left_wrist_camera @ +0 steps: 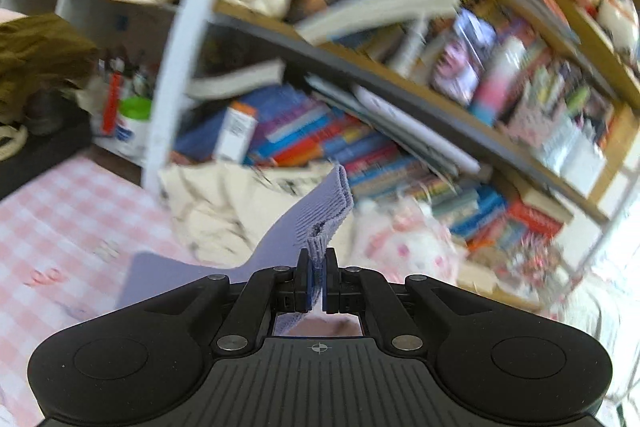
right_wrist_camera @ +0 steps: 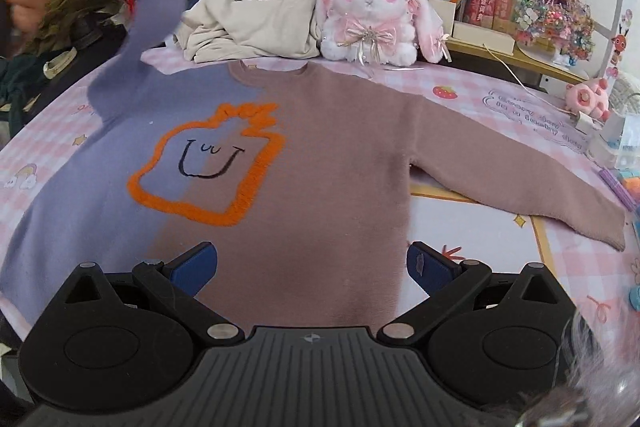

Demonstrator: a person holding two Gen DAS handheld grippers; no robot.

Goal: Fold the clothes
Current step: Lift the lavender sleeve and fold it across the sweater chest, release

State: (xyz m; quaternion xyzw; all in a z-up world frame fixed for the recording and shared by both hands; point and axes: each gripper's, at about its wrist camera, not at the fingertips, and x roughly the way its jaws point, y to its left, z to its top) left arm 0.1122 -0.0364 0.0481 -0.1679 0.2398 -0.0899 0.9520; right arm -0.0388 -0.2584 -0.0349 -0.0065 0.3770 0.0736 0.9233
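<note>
Sweater (right_wrist_camera: 320, 163) lies flat, front up, on the checked tabletop (right_wrist_camera: 500, 99). Left claw (left_wrist_camera: 319, 267) pinches the purple sleeve cuff (left_wrist_camera: 328, 211), raised at far left; right claw (right_wrist_camera: 312, 263) hovers spread over the near hem. Step: folding the sleeve inward, probably across the chest. No containers clearly discernible.

The sweater (right_wrist_camera: 320, 167) is soft, fuzzy matt knit, its lilac cuff (left_wrist_camera: 328, 211) ribbed, on smooth checked cloth (right_wrist_camera: 500, 239).
</note>
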